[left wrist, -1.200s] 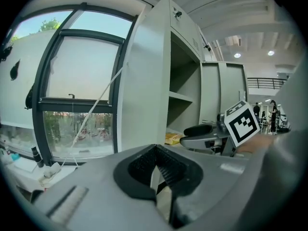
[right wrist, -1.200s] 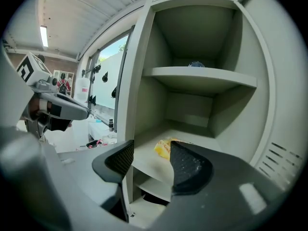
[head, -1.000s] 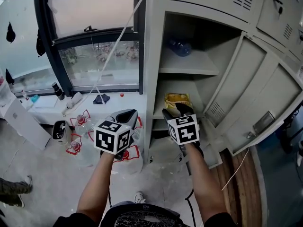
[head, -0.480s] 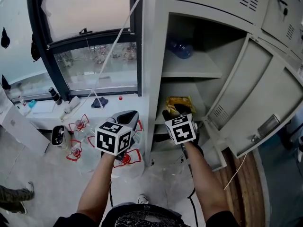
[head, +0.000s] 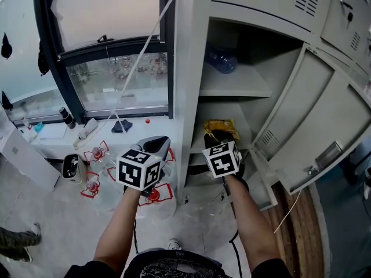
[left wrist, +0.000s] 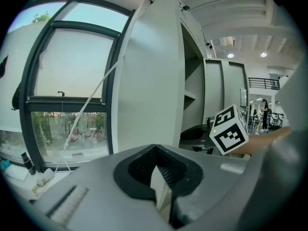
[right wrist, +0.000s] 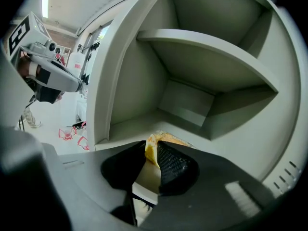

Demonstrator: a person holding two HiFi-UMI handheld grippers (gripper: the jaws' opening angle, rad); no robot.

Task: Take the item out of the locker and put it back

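Indoors, locker shelf (right wrist: 126, 126) by window (head: 116, 80), right claw (right wrist: 152, 147) just closing, apparently gripping yellow packet (head: 220, 124)

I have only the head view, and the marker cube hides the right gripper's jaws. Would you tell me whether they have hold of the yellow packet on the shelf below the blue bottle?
Observer: Yes. In the right gripper view, the right gripper has just been closing its jaws, and they pinch the near edge of the yellow packet.
Operator: Thank you. Is the packet lifted yet?
Observer: Not yet, it seems. Its far part appears to lie on the shelf.
Operator: And the other side?
Observer: In its own view, the left gripper has its jaws together with nothing between them. It faces the outer side of the locker.
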